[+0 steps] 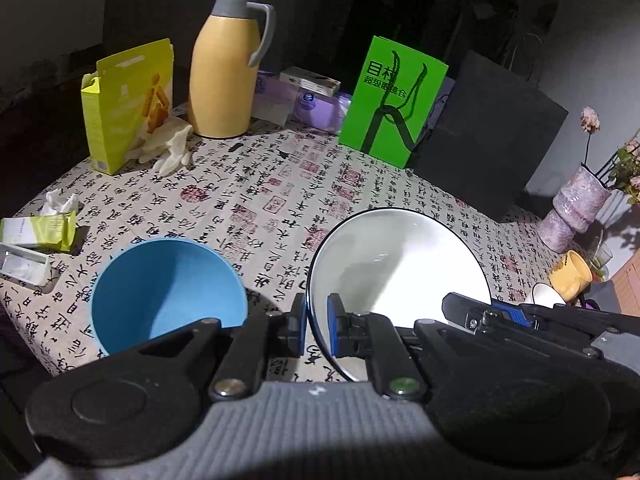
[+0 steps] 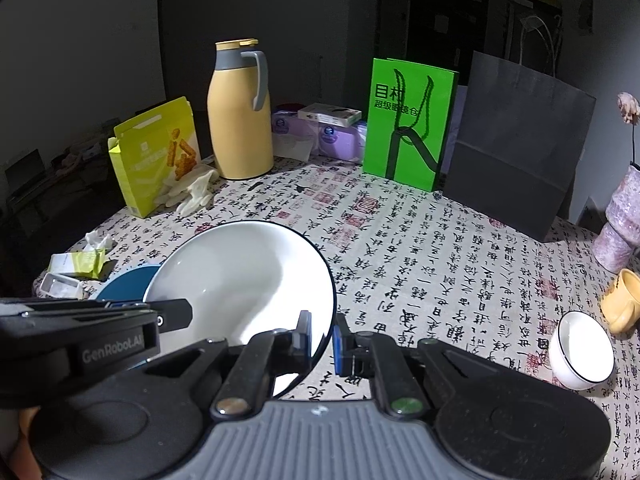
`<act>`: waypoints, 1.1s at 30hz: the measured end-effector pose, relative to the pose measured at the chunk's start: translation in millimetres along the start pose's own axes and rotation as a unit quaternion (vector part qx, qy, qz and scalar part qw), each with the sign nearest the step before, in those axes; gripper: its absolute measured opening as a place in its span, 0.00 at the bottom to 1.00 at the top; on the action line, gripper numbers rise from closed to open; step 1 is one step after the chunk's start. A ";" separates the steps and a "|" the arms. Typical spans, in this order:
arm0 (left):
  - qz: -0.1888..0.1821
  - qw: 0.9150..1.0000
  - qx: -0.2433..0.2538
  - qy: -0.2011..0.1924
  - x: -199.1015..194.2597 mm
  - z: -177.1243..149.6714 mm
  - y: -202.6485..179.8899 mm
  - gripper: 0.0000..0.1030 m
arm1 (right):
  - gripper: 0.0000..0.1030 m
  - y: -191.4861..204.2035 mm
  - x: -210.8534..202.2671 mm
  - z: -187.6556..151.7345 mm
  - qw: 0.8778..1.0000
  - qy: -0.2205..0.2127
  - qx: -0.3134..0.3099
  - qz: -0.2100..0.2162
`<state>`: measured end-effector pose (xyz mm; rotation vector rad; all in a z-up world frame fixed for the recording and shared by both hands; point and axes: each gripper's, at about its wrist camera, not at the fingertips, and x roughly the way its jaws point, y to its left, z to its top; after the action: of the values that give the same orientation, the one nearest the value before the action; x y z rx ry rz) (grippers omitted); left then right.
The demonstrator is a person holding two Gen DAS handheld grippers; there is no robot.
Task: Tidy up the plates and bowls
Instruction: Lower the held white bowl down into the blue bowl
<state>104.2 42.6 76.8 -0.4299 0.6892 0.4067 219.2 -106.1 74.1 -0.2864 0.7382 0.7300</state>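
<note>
A white plate with a thin dark rim (image 1: 400, 264) is held at a tilt over the patterned tablecloth. My left gripper (image 1: 317, 322) is shut on its left rim. My right gripper (image 2: 322, 338) is shut on the opposite rim of the same plate (image 2: 248, 276). Each gripper shows side-on in the other's view: the right gripper (image 1: 460, 308) and the left gripper (image 2: 176, 314). A blue bowl (image 1: 168, 292) stands on the table left of the plate, partly hidden behind the plate in the right wrist view. A small white bowl (image 2: 582, 354) sits to the right.
A yellow mug (image 2: 622, 300) lies near the small bowl. At the back stand a yellow thermos (image 1: 226, 68), a yellow snack box (image 1: 128, 108), purple tissue packs (image 1: 316, 106), a green paper bag (image 1: 394, 104) and a black bag (image 1: 492, 136). A pink vase (image 1: 576, 208) stands right; wrappers (image 1: 40, 232) lie left.
</note>
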 end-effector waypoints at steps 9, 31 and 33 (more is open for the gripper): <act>0.000 1.000 -0.013 -0.004 -3.8 3.0 18.3 0.11 | 0.10 18.8 0.9 4.2 1.000 -0.002 -0.010 0.003; 0.007 0.999 -0.042 -0.010 -10.5 6.5 60.2 0.11 | 0.10 55.7 9.2 9.6 0.999 -0.001 -0.031 0.016; 0.007 0.999 -0.043 -0.011 -10.9 6.6 63.7 0.11 | 0.10 59.4 9.5 9.8 0.999 -0.001 -0.034 0.017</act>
<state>68.6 96.9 73.3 -0.5017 0.6553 0.4558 187.9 -53.8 75.1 -0.3357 0.7182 0.7894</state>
